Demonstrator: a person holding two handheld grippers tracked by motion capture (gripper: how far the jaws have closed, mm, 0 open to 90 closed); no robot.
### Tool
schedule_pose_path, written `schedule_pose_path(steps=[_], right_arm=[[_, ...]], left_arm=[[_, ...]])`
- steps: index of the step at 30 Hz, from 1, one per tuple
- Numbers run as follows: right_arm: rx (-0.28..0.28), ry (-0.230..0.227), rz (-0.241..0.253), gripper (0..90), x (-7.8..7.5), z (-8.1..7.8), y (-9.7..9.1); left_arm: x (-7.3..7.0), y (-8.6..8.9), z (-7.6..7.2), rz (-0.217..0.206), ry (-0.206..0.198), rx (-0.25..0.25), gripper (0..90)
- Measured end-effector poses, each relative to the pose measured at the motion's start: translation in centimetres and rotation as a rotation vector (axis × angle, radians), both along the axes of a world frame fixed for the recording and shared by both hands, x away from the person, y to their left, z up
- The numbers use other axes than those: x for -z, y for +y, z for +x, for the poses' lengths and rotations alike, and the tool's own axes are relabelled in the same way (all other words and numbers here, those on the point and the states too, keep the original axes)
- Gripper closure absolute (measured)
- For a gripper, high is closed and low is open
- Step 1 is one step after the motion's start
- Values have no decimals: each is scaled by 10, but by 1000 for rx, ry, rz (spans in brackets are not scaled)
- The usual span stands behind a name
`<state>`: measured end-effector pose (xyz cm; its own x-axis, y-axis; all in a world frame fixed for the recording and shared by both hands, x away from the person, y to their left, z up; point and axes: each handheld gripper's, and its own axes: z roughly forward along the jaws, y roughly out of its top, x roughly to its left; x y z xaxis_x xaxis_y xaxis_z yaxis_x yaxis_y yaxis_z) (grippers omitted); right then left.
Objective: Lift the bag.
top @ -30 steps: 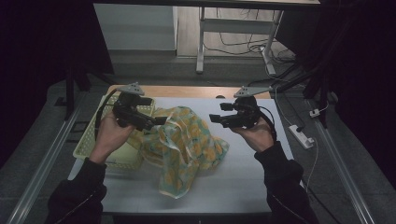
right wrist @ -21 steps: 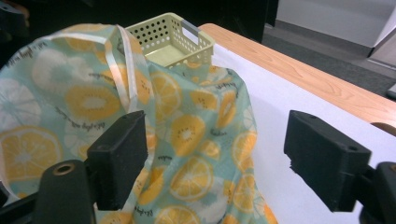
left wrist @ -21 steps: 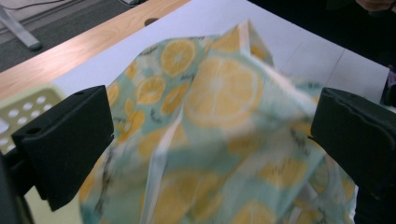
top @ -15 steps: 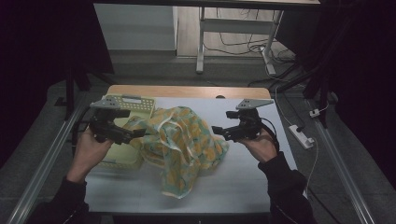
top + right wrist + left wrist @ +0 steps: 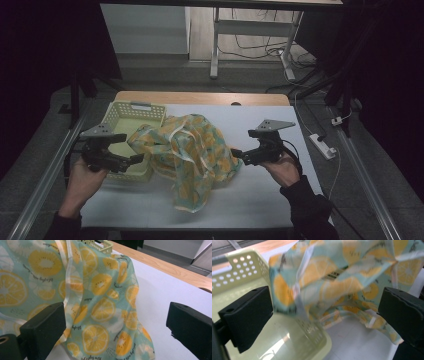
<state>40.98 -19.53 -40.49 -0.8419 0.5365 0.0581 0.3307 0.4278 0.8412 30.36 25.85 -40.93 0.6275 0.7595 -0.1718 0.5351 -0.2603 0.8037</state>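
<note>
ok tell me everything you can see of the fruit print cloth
The cloth is thin, soft fabric, pale teal with orange and lemon slices, kiwi rounds and small script, edged with pale ribbon-like bands. It lies crumpled in a loose heap on the white table, one end draped over the rim of the pale green basket, a tail trailing toward the near edge. Neither gripper pinches it.

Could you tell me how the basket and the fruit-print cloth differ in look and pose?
The basket is stiff, pale green and perforated, standing upright; the fruit-print cloth is soft, teal with orange slices, lying crumpled. The basket sits at the table's left edge; the cloth sprawls mid-table, one edge draped over the basket's rim. Both rest on the table.
</note>
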Motion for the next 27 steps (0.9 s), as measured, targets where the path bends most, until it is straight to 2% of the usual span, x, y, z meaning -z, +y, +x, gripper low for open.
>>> schedule_pose_path(steps=[5, 7, 14, 19, 27], right_arm=[[10, -12, -17, 17, 5, -9, -7], [14, -18, -28, 16, 7, -13, -9], [36, -18, -37, 15, 15, -25, -22], [62, -11, -48, 12, 21, -34, -34], [113, -7, -60, 12, 34, -47, -57]], left_arm=[[15, 7, -13, -5, 12, -37, 0], [21, 9, -18, -21, 20, -43, 0], [46, 12, -34, -40, 41, -56, 0], [60, 12, -45, -22, 62, -68, 0], [71, 14, -66, -13, 65, -96, 0]])
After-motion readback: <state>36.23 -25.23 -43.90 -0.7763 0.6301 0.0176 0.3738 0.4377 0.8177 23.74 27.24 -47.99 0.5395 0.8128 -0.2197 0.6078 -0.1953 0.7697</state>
